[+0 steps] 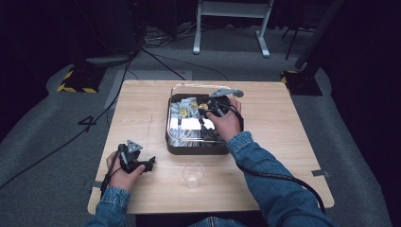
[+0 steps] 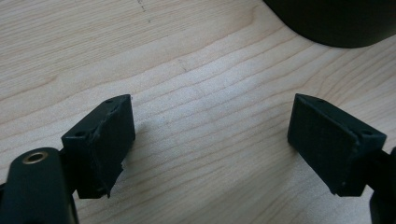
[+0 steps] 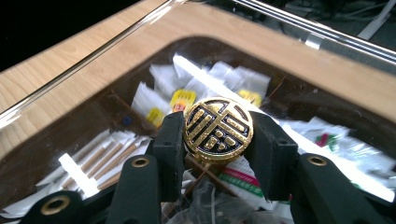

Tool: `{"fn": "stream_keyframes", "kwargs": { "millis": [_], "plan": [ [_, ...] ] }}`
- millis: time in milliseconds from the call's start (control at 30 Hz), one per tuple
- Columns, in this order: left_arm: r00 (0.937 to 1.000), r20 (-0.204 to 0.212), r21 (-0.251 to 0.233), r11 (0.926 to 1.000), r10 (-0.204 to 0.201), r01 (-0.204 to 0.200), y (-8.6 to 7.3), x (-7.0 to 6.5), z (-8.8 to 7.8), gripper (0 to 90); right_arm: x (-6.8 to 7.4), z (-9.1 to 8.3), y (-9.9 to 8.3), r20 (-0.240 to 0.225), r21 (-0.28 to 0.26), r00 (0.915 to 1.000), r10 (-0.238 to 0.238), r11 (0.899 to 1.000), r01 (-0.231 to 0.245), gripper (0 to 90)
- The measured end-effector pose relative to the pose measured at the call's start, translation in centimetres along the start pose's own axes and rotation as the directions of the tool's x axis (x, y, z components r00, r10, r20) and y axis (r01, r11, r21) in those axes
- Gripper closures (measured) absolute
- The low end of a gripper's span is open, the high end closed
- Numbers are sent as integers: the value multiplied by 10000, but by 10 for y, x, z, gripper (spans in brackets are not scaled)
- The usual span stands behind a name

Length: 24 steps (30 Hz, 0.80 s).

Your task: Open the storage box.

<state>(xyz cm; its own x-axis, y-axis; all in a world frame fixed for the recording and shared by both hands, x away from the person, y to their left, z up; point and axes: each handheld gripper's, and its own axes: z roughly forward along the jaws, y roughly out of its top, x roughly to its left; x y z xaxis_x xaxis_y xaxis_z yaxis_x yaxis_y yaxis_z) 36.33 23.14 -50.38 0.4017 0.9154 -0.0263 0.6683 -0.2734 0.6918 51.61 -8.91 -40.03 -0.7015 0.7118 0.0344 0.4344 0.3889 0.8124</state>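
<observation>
Here, what I see from my station:
Surface: a light wooden surface (image 1: 142, 109) fills the middle of the high view.
Box: a dark box (image 1: 196, 147) with a clear rim sits upper centre of the high view, packed with white paper packets (image 3: 159, 84) and wrapped sticks (image 3: 100, 158).
Right gripper: I have the right gripper (image 1: 208, 108) inside the box, at the middle of the high view; its fingers (image 3: 170, 140) are clamped on a round black-and-gold medallion (image 3: 218, 129), one on each side.
Medallion: it sits centre frame in the right gripper view, just above the packets, its patterned face toward the camera.
Left gripper: my left gripper (image 1: 152, 163) rests low at lower left of the high view, well apart from the box; its fingers (image 2: 105, 140) stand wide apart over bare wood with nothing between them.
Cup: a clear plastic cup (image 1: 193, 175) stands upright at bottom centre of the high view, near the box's front wall.
</observation>
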Motion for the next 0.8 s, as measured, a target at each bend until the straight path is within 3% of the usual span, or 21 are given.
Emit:
{"fn": "stream_keyframes", "kwargs": {
  "millis": [233, 433, 667, 800],
  "plan": [
    [9999, -49, -47, 9999, -101, 101, 0, 1, -1, 187, -11, -30, 10, -88, -418, 9988, -484, 9980, 480, 588],
    [9996, -218, -127, 9997, -202, 199, 1, 4, -5, 225, -19, -48, 9, 16, -543, 9984, -567, 9969, 567, 588],
    [9983, -500, -107, 9996, -284, 279, 3, 7, -8, 232, -44, -73, 0, 308, -665, 9990, -335, 9972, 355, 588],
    [9978, -608, 16, 9996, -280, 281, 3, 8, -7, 236, -57, -87, -6, 485, -638, 9975, -513, 9965, 543, 588]
  ]
}}
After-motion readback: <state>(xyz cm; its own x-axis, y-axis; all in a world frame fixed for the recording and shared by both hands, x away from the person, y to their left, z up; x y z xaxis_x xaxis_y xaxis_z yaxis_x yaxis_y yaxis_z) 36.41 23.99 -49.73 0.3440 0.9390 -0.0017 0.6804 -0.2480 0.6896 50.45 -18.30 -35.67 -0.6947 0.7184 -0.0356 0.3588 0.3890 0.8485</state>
